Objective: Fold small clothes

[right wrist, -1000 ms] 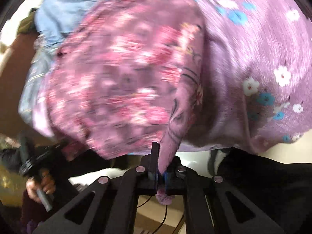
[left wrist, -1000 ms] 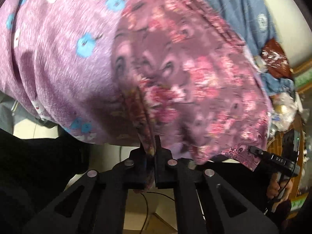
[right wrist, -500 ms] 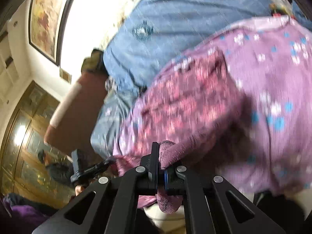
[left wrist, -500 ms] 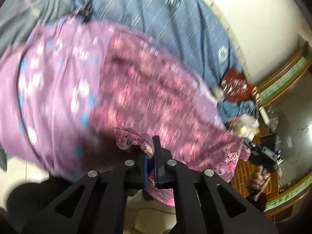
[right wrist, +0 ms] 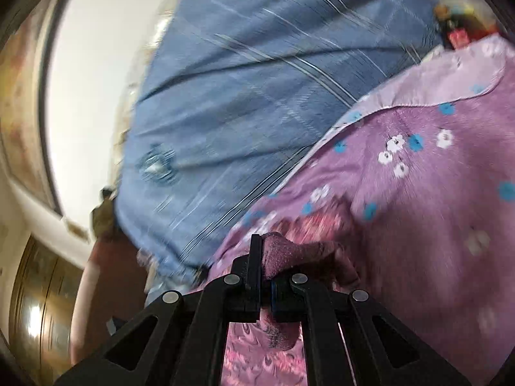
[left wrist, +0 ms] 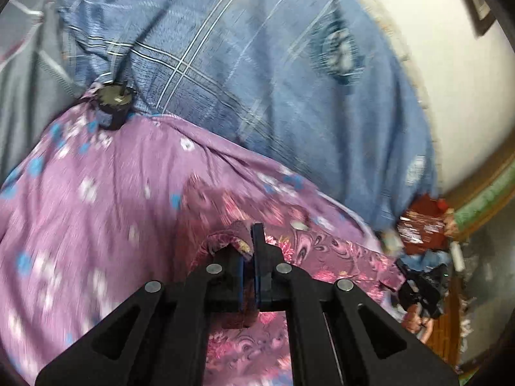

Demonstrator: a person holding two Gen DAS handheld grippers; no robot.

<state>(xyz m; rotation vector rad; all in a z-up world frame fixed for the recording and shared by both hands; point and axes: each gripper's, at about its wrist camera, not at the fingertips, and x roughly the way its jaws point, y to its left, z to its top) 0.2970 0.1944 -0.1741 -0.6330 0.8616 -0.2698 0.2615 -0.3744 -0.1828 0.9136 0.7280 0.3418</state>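
Note:
A small pink-and-maroon floral garment (left wrist: 325,254) is held by both grippers over a purple cloth with blue and white flowers (left wrist: 96,212). My left gripper (left wrist: 249,247) is shut on one edge of the garment. My right gripper (right wrist: 262,251) is shut on another edge of the garment (right wrist: 289,251), which bunches over its fingers. The purple cloth (right wrist: 418,193) lies on a blue plaid bedsheet (left wrist: 257,74). In the left wrist view the other gripper (left wrist: 418,289) shows at far right, partly hidden.
A small dark round object (left wrist: 112,103) sits at the purple cloth's far edge. A red packet (left wrist: 421,225) and clutter lie at the bed's right side. The blue bedsheet (right wrist: 241,96) stretches to a white wall (right wrist: 96,64). A wooden cabinet (right wrist: 42,305) stands at left.
Both grippers have swung the floral garment up and forward toward the bed. The views tilted from the hanging cloth to the bedsheet and wall. Both stay shut on the garment.

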